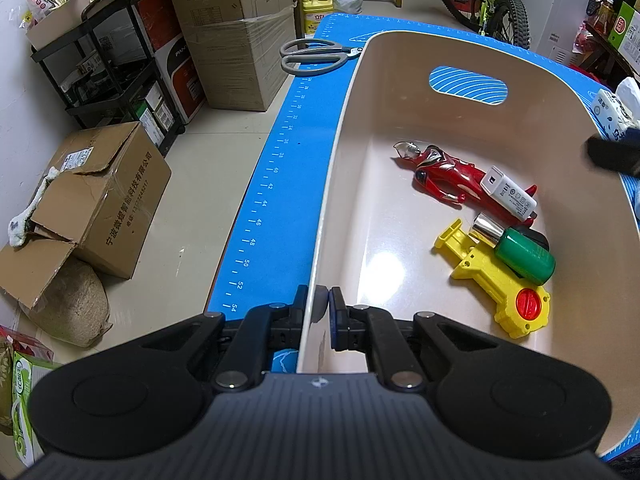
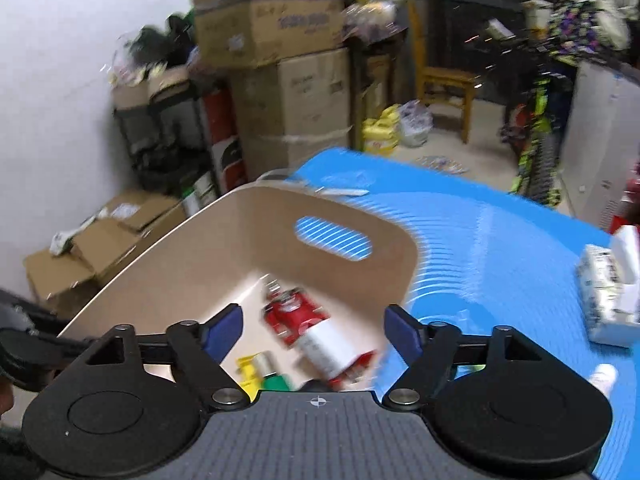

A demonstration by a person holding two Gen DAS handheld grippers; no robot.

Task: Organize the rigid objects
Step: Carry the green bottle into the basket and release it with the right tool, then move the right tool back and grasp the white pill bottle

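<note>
A beige plastic bin (image 1: 340, 128) stands on a blue mat (image 1: 304, 140). Inside lie a red toy figure (image 1: 444, 176), a white charger (image 1: 508, 196) on top of it, a yellow toy (image 1: 492, 280) and a green bottle with a silver cap (image 1: 524, 256). My left gripper (image 1: 322, 312) is shut on the bin's near rim, one finger outside the wall and one inside. My right gripper (image 2: 314, 328) hangs open above the bin (image 2: 248, 216), with nothing between its pads. Below it, blurred, are the red figure (image 2: 296, 312) and the charger (image 2: 328, 348).
Grey scissors (image 1: 312, 56) lie on the mat beyond the bin's far left corner. A tissue pack (image 2: 608, 292) sits on the mat to the right. Cardboard boxes (image 1: 104, 196), a black rack (image 1: 104, 64), a bicycle (image 1: 492, 4) and a wooden chair (image 2: 444, 80) stand on the floor around.
</note>
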